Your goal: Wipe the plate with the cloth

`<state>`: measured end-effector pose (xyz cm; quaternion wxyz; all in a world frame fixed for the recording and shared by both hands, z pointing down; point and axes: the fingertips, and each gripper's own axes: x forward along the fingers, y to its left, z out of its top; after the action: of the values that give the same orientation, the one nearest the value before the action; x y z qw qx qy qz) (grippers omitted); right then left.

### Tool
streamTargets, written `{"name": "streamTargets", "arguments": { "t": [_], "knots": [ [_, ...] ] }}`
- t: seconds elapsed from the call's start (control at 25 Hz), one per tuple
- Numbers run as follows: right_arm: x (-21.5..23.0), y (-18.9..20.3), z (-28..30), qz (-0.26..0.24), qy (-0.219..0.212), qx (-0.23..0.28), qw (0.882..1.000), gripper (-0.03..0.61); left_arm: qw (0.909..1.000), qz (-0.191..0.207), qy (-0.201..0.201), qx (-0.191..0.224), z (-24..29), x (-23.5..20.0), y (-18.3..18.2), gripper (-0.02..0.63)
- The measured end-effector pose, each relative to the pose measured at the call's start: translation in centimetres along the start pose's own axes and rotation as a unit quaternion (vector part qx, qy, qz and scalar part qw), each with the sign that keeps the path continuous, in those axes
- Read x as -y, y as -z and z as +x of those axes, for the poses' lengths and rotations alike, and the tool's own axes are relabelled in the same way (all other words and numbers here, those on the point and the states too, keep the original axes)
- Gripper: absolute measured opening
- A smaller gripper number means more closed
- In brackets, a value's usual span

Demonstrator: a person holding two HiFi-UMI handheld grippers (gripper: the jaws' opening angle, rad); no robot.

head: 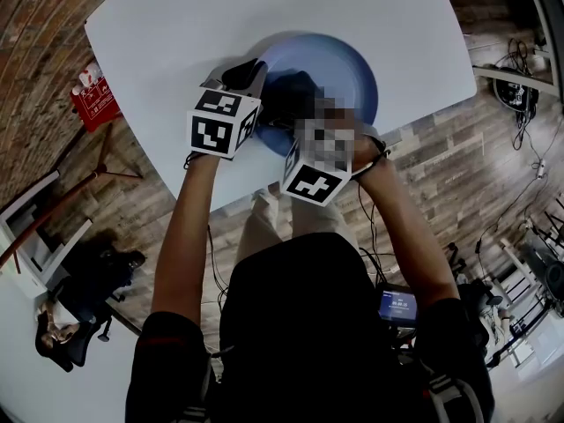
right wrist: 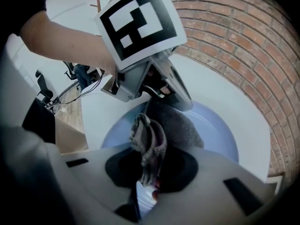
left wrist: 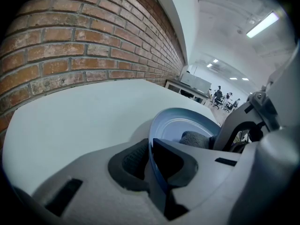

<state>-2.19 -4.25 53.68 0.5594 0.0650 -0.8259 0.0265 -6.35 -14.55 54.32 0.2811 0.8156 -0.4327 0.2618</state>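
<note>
A blue plate (head: pixel 352 73) rests on the white table (head: pixel 176 33). My left gripper (head: pixel 249 82) is shut on the plate's near-left rim (left wrist: pixel 152 158), the rim edge pinched between its dark pads. A grey cloth (right wrist: pixel 168 125) lies bunched on the plate (right wrist: pixel 220 135). My right gripper (right wrist: pixel 149 170) is shut on a fold of that cloth, over the plate's near part. In the head view the cloth (head: pixel 291 95) shows dark between the two marker cubes. In the left gripper view the cloth (left wrist: pixel 194 138) sits inside the plate, with the right gripper's body beside it.
The table's near edge (head: pixel 238 196) runs just under my hands. A brick wall (left wrist: pixel 70 46) stands behind the table on the left. A red box (head: pixel 95 100) lies on the floor to the left. Cables and equipment lie on the wooden floor (head: pixel 520 148) at right.
</note>
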Motion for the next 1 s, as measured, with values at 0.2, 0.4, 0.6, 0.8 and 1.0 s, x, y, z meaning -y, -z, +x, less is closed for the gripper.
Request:
{"name": "streamTargets", "arguments": {
  "t": [0.2,0.4,0.6,0.8,1.0],
  "knots": [
    [1.0,0.0,0.0,-0.006,0.007,-0.004,1.000,0.051,1.0000,-0.001,0.002,0.000,0.0,0.1,0.0,0.043],
    [1.6,0.1,0.0,-0.011,0.013,-0.005,1.000,0.051,1.0000,-0.001,0.003,0.000,0.0,0.0,0.0,0.043],
    [2.3,0.5,-0.2,-0.009,0.019,-0.007,1.000,0.051,1.0000,-0.002,0.003,0.000,0.0,0.1,-0.1,0.043],
    [3.4,1.1,-0.4,-0.001,0.032,-0.009,0.999,0.051,1.0000,-0.003,0.002,0.000,0.0,0.0,-0.1,0.043],
    [4.3,1.7,-0.7,0.009,0.043,-0.011,0.999,0.051,1.0000,-0.002,0.001,0.002,0.0,0.1,-0.1,0.043]
  ]
}}
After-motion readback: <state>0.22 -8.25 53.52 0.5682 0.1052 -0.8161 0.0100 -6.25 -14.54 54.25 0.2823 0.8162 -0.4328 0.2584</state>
